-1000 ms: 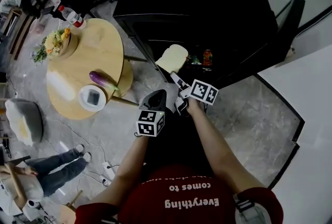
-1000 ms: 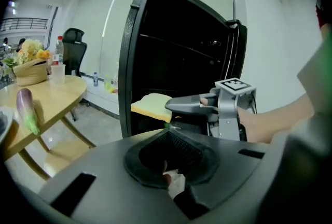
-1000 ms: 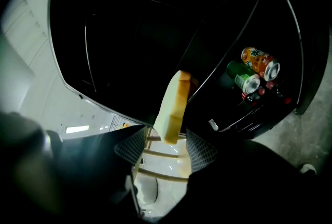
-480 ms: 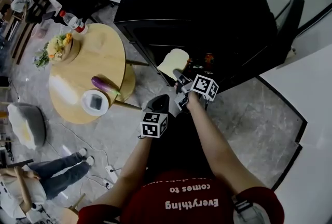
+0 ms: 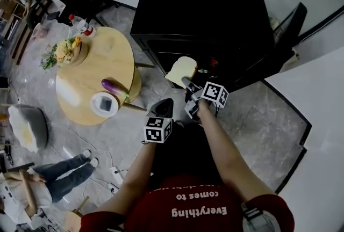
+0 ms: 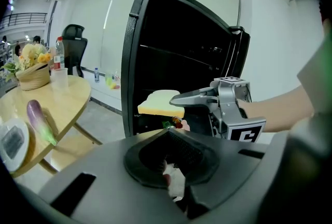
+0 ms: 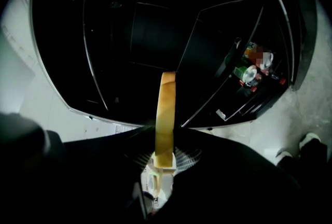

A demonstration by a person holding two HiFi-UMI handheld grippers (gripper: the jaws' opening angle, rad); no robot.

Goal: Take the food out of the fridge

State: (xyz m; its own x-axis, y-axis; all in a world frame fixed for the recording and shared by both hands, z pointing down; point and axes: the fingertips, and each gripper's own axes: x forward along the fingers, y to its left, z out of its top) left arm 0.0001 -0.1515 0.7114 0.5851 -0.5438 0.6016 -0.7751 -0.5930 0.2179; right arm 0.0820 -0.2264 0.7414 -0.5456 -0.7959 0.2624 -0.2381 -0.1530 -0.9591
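Bread slice (image 7: 166, 109) edge-on betw R gripper (image 7: 165, 158) fingers, just closed onto it; L gripper (image 6: 168, 137) fingers together

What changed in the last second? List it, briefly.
The right gripper has just been closing its jaws on the bread slice at the open fridge, and now grips it by one edge. The left gripper stays empty beside it; eggplant and table unchanged.
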